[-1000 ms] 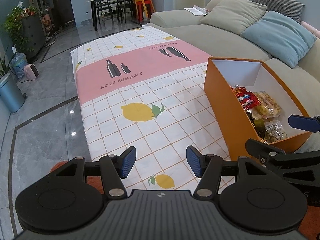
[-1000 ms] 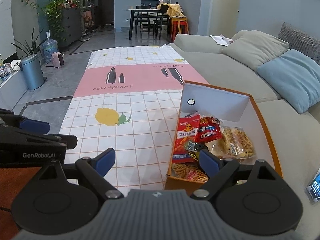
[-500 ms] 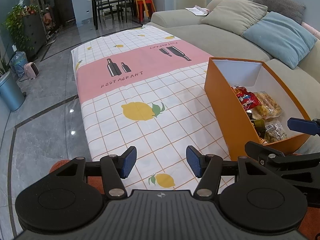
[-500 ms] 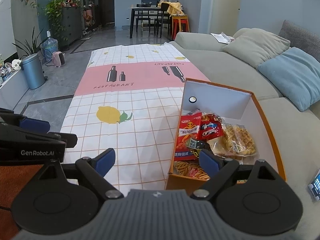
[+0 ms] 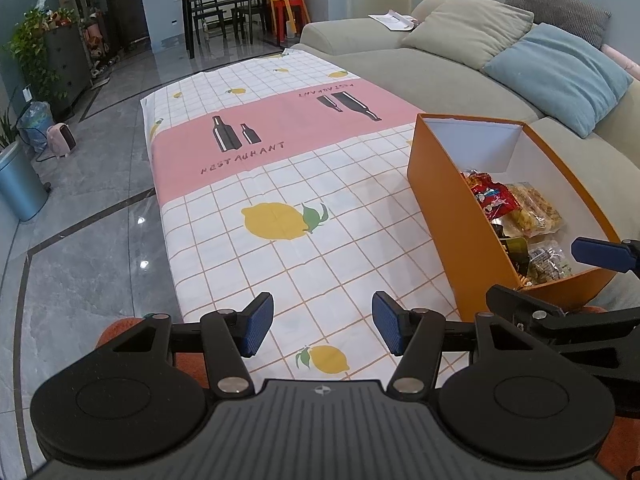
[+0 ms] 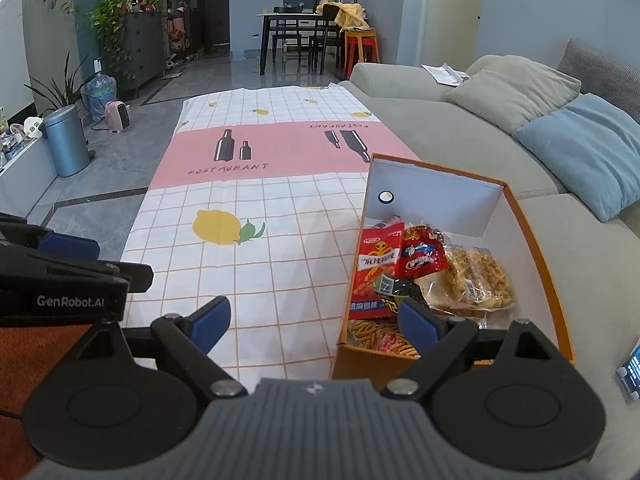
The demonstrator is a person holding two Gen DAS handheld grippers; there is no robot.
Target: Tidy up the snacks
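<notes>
An orange box (image 5: pixel 444 200) with white inner walls stands on the right side of the tablecloth, next to the sofa; it also shows in the right wrist view (image 6: pixel 536 248). Inside lie several snack packets: a red packet with an alien figure (image 6: pixel 378 264), a red wrapped snack (image 6: pixel 424 256), a clear bag of yellow biscuits (image 6: pixel 478 276) and orange sticks (image 6: pixel 372 334). My left gripper (image 5: pixel 322 328) is open and empty above the near end of the cloth. My right gripper (image 6: pixel 314 324) is open and empty over the box's near left corner.
The tablecloth (image 5: pixel 280 184) has a pink band, bottle prints and lemons. A grey sofa (image 5: pixel 440 76) with beige and blue cushions (image 5: pixel 560 76) runs along the right. A blue bin (image 6: pixel 66 144), a pink heater (image 6: pixel 118 116), plants and a dining table (image 6: pixel 304 36) stand further off.
Both views have shifted slightly, the box sitting a touch lower in the right wrist view. Both grippers stay open and empty.
</notes>
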